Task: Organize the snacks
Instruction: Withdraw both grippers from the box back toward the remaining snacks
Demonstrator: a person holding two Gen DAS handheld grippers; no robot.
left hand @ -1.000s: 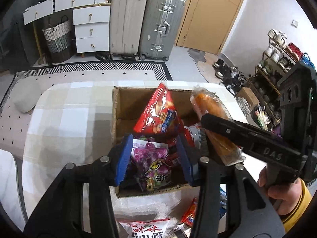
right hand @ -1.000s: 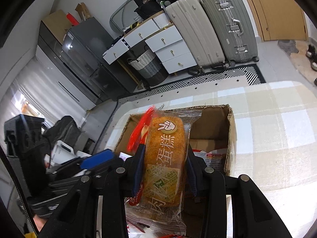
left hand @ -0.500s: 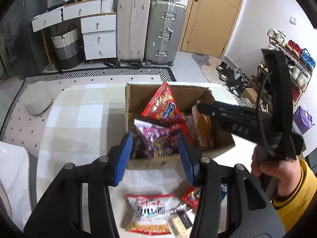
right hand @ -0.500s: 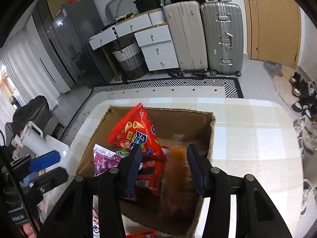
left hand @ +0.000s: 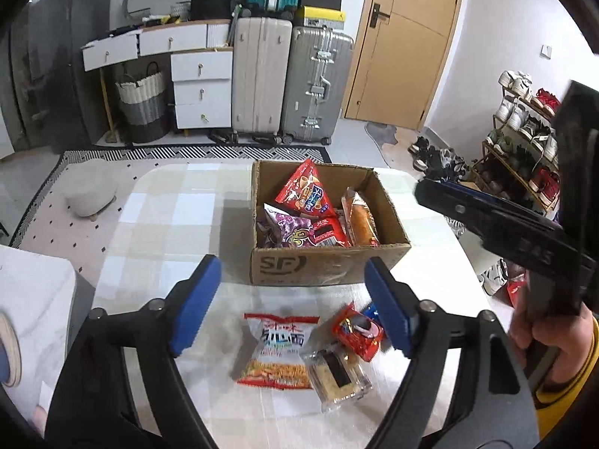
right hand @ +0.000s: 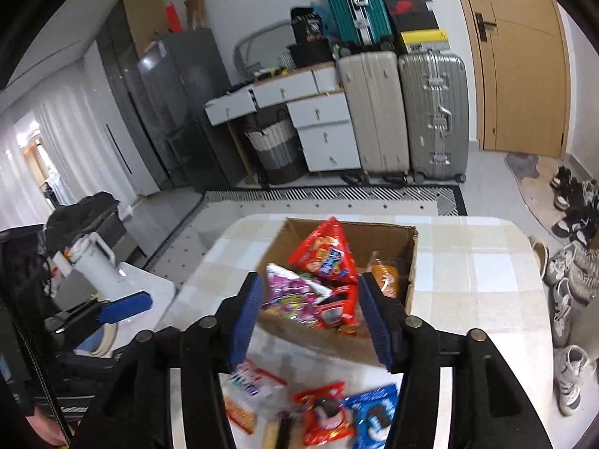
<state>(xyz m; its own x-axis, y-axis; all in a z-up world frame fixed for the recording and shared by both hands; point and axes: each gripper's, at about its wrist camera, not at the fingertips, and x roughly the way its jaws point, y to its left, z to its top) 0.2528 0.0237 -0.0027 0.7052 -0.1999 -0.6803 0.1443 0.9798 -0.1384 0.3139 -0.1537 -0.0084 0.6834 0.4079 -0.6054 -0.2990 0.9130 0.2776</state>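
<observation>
A cardboard box (left hand: 329, 265) (right hand: 408, 284) stands on the checked table, holding a red chip bag (left hand: 305, 191) (right hand: 324, 252), a purple candy bag (left hand: 286, 230) (right hand: 290, 288) and an orange cake pack (left hand: 361, 219) (right hand: 385, 275). In front of the box lie loose snacks: a white and red noodle pack (left hand: 279, 350), a small red pack (left hand: 357, 331) (right hand: 324, 413), a clear-wrapped cracker (left hand: 337, 372) and a blue pack (right hand: 374, 413). My left gripper (left hand: 295, 308) hangs above these snacks, jaws opening, nothing between them. My right gripper (right hand: 312, 325) is over the box's near edge, jaws opening and empty.
The right gripper's arm (left hand: 501, 232) and a hand in a yellow sleeve (left hand: 554, 340) fill the right of the left wrist view. A white side table (right hand: 146, 284) stands left of the table. Suitcases (left hand: 288, 78), drawers and a shoe rack (left hand: 524, 142) lie beyond.
The right gripper let go of the orange cake pack, which now lies in the box. Both grippers pulled back and up from the box and opened wider.
</observation>
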